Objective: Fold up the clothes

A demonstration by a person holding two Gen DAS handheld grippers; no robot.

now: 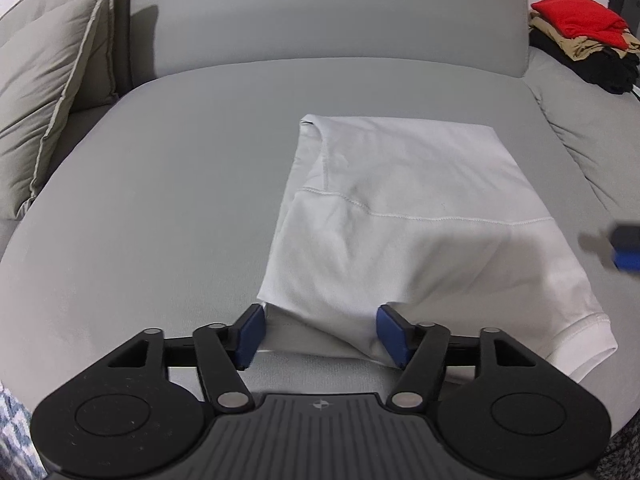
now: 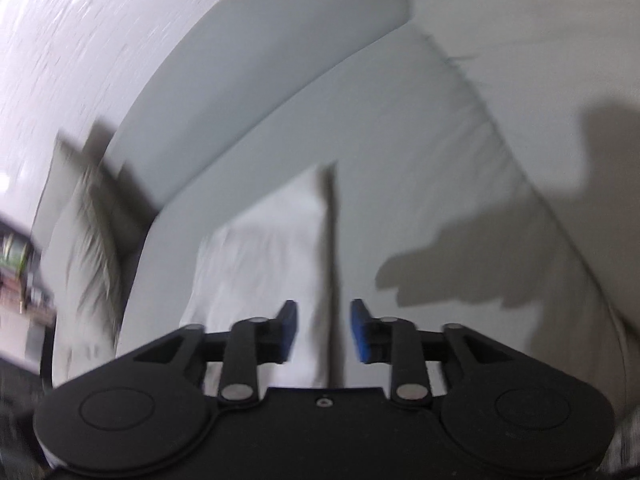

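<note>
A white garment [image 1: 400,208], folded into a rough rectangle with a ribbed cuff at its near right corner, lies on the grey sofa seat [image 1: 160,200]. My left gripper [image 1: 322,334] stands open at the garment's near edge. A raised fold of the cloth sits between its blue pads, which do not pinch it. In the blurred right wrist view my right gripper [image 2: 324,330] is open just above the right edge of the white garment [image 2: 264,248], with nothing clamped. One of its blue fingertips [image 1: 626,248] shows at the right edge of the left wrist view.
A grey-green pillow [image 1: 44,100] leans at the sofa's left end. A pile of red, tan and black clothes [image 1: 580,28] sits at the back right. The grey backrest [image 1: 320,24] runs behind the seat. A patterned cloth [image 1: 12,432] shows at the lower left.
</note>
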